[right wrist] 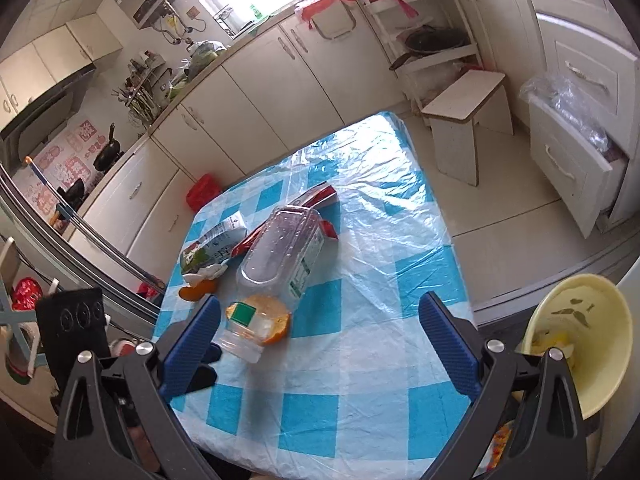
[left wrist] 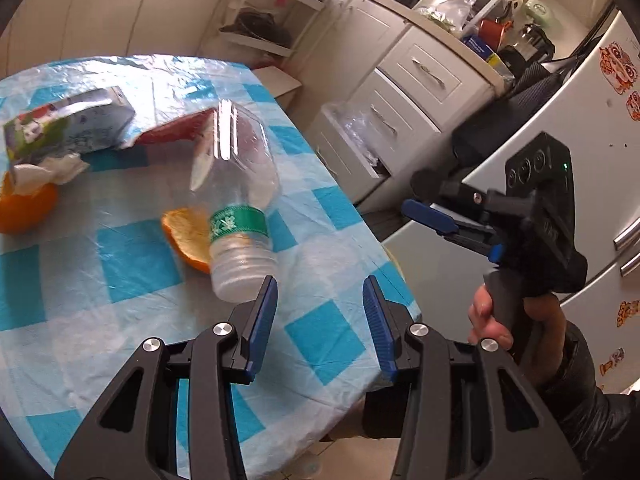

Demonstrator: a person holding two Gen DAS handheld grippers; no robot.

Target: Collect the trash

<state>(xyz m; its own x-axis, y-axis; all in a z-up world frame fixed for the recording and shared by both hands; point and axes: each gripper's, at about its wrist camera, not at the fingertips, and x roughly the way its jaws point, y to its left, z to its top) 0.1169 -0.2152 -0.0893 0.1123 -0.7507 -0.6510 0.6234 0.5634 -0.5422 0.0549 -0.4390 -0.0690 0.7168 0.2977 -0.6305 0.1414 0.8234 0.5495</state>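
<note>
A clear plastic bottle (left wrist: 236, 184) (right wrist: 280, 248) with a green label lies on the blue-checked table (left wrist: 120, 320) (right wrist: 360, 360), neck towards me, over an orange peel (left wrist: 188, 236) (right wrist: 276, 320). My left gripper (left wrist: 320, 312) is open and holds nothing; its left fingertip (left wrist: 266, 292) is right beside the bottle's neck. My right gripper (right wrist: 320, 320) (left wrist: 432, 216), held by a hand, hovers off the table's right edge, open and with nothing in it. Behind the bottle lie a milk carton (left wrist: 68, 124) (right wrist: 212, 246), a red wrapper (left wrist: 176, 130) (right wrist: 320, 196), a crumpled tissue (left wrist: 56, 168) and a second orange peel (left wrist: 24, 208) (right wrist: 196, 292).
A pale yellow bin (right wrist: 592, 360) with scraps inside is at the table's near right corner. A white stool (right wrist: 464, 120) and an open drawer (right wrist: 572, 160) stuffed with plastic bags are beyond the table. A fridge (left wrist: 580, 140) is on the right.
</note>
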